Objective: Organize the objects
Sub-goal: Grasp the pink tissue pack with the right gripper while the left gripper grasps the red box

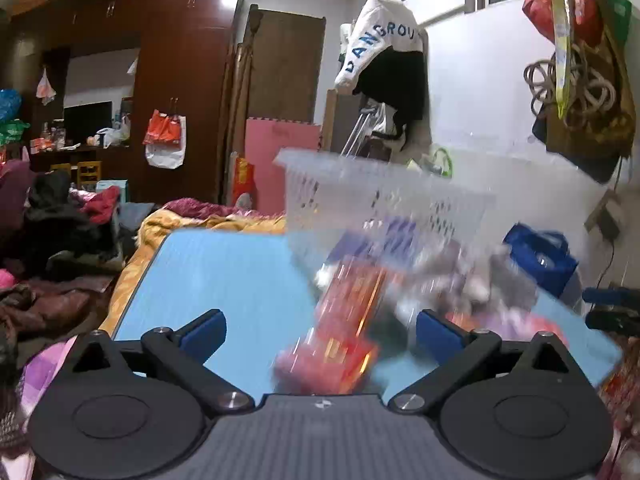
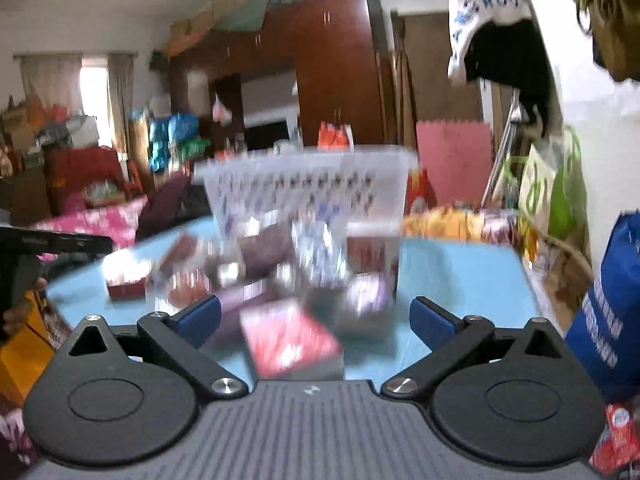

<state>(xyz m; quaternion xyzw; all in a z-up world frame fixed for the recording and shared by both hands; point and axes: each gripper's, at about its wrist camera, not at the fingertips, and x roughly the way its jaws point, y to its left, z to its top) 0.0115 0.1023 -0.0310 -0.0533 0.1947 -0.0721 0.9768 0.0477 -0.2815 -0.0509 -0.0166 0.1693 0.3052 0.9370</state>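
From the left wrist we see our left claw spread wide, grasping nothing, over the light-blue desk; a blurred red packet lies before the clear slotted plastic basket. A dark wooden wardrobe stands behind.

From the right wrist, our right claw gapes empty above a pink-red box.

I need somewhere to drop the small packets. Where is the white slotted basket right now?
The white slotted basket stands at the far side of the blue table, behind the scattered packets, right of centre in the left wrist view.

White garment hanging on wall: blue letters "DANGROU"; other print too blurred.
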